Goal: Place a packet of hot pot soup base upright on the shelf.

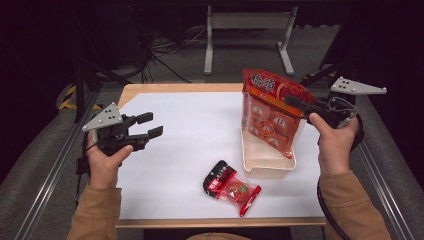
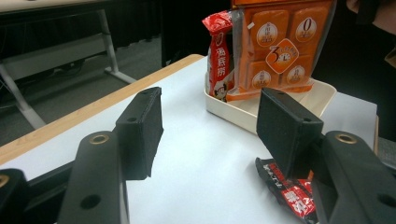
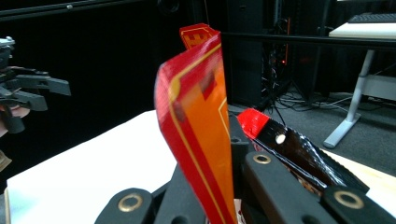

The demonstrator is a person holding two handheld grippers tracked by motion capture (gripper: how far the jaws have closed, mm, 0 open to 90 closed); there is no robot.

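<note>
My right gripper (image 1: 296, 103) is shut on the upper edge of a large orange and red snack bag (image 1: 272, 115), which hangs upright with its lower end in a cream tray (image 1: 267, 167). In the right gripper view the bag (image 3: 201, 126) rises from between the closed jaws. A second, narrower red packet (image 2: 219, 56) stands in the tray (image 2: 322, 93) beside the orange bag (image 2: 280, 46). My left gripper (image 1: 149, 126) hovers over the left of the white sheet, open, with nothing between its pads (image 2: 140, 126). A small red and black packet (image 1: 230, 186) lies flat near the front edge.
A white sheet (image 1: 190, 130) covers most of the wooden table (image 1: 150, 89). Metal rails run along both sides of the table. A grey table frame (image 1: 247, 30) stands on the floor beyond the far edge.
</note>
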